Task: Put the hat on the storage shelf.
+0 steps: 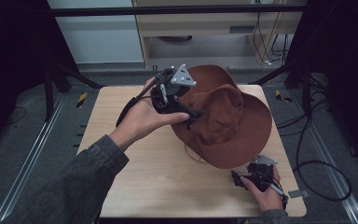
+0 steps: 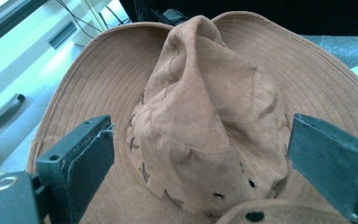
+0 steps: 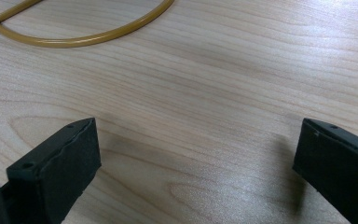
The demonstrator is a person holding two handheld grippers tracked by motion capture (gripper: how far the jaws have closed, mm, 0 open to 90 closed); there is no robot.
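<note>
A dim room with grey flooring, dark stands and loose cables was seen around a small light wooden table [image 1: 168, 186], behind which a pale cabinet stood. On the table's far right part a brown wide-brimmed hat [image 1: 233, 126] was set tilted, its stitched brim raised toward the far side and its soft crown creased and dented, with cross-stitching and small metal eyelets near the base. A thin tan cord [image 3: 74, 39] was lying curved on the wood just beside the hat. The left gripper [image 2: 200, 158] was held at the hat's left side, its jaws spread wide on either side of the crown, nothing gripped. The right gripper [image 3: 196, 163] was kept low over the table's near right corner, jaws wide apart and empty.
</note>
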